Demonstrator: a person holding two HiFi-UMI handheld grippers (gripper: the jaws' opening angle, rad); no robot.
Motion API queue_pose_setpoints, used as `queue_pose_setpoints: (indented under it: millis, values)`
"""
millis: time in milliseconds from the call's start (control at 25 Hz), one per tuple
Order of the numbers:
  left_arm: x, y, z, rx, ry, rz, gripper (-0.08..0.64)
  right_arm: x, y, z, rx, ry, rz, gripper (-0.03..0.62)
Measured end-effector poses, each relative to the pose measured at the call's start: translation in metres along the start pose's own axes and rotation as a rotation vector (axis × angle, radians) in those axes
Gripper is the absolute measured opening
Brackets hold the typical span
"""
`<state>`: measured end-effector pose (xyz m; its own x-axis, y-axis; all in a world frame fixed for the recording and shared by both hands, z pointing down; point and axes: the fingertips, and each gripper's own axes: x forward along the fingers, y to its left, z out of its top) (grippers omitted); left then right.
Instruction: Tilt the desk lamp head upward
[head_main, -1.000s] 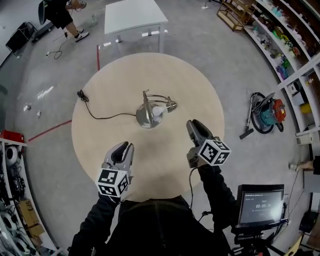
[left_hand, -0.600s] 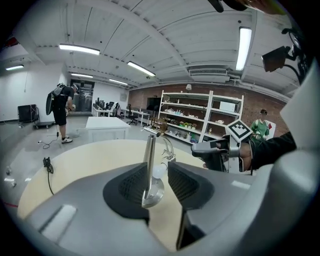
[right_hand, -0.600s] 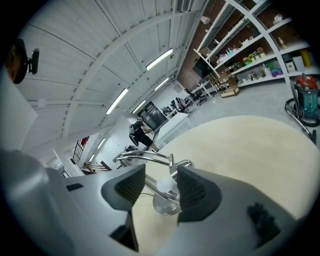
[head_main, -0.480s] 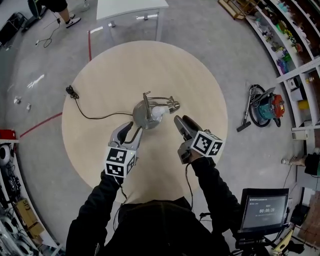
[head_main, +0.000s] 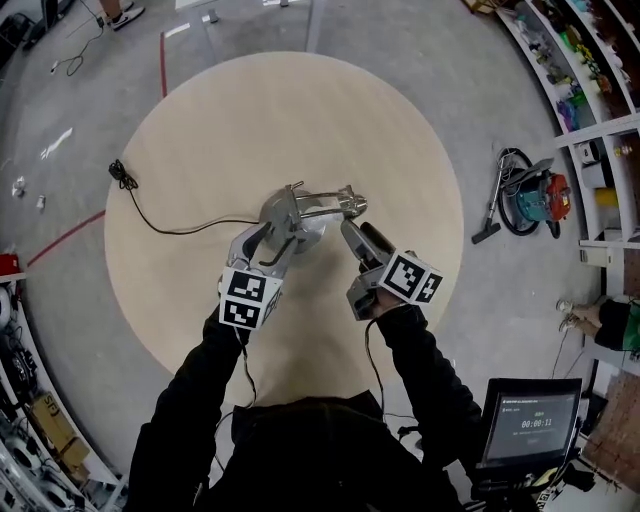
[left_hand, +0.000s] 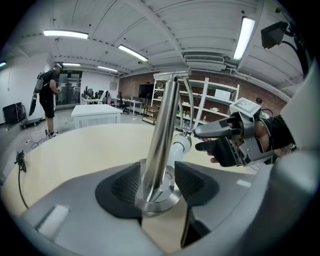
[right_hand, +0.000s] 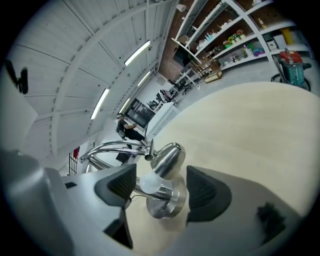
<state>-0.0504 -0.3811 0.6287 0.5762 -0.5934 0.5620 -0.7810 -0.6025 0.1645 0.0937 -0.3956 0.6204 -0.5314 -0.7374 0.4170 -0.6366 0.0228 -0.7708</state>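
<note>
Two grippers are at the desk lamp (head_main: 300, 212), which stands near the middle of the round table (head_main: 300, 110), its head aimed toward three o'clock from the base in the head view. I read this as the reach-and-brace step, with no grip made yet.

The left gripper (head_main: 270, 242) comes in from six o'clock. Its jaws are opening, and the upright post (left_hand: 161, 135) stands between the ribbed dark pads without either one pressing on it. The right gripper (head_main: 358, 233) is at about four o'clock of the base. Its jaws are opening too, with the lamp head (right_hand: 167, 157) and its bulb (right_hand: 149, 182) framed between the pads and untouched.

Next, I judge, the left should clamp the post low down to steady it, and the right should close on the head and swing it upward about its joint.

The lamp is polished metal throughout. It has a round disc base (right_hand: 167, 202), a slim cylindrical post, paired curved tubes (right_hand: 112, 147) for the arm and a small bell-shaped shade. That finish looks slick, so I expect the pads need firm seating. The bulb is frosted white and rounded, and the tabletop is pale, matte wood grain. A thin black cord (head_main: 180, 228) trails toward nine o'clock.
</note>
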Motion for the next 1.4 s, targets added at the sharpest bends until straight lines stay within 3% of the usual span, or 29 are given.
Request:
queue_pose_setpoints:
  millis: [200, 560, 680, 880, 1400]
  values:
    - [0.017, 0.001, -0.020, 0.077, 0.071, 0.022, 0.227, 0.007, 0.005, -0.001, 0.044, 0.006, 0.024, 0.307]
    - [0.032, -0.002, -0.043, 0.026, 0.127, 0.042, 0.225, 0.024, 0.005, -0.009, 0.104, -0.015, 0.035, 0.305]
    - [0.030, -0.004, -0.050, 0.033, 0.158, 0.047, 0.219, 0.024, 0.010, -0.007, 0.115, -0.034, 0.053, 0.305]
    - [0.043, 0.003, -0.055, 0.061, 0.135, 0.082, 0.192, 0.032, 0.001, 0.000, 0.178, -0.068, 0.091, 0.291]
    - [0.047, 0.002, -0.054, 0.076, 0.103, 0.089, 0.193, 0.018, -0.002, 0.025, 0.064, -0.094, 0.044, 0.282]
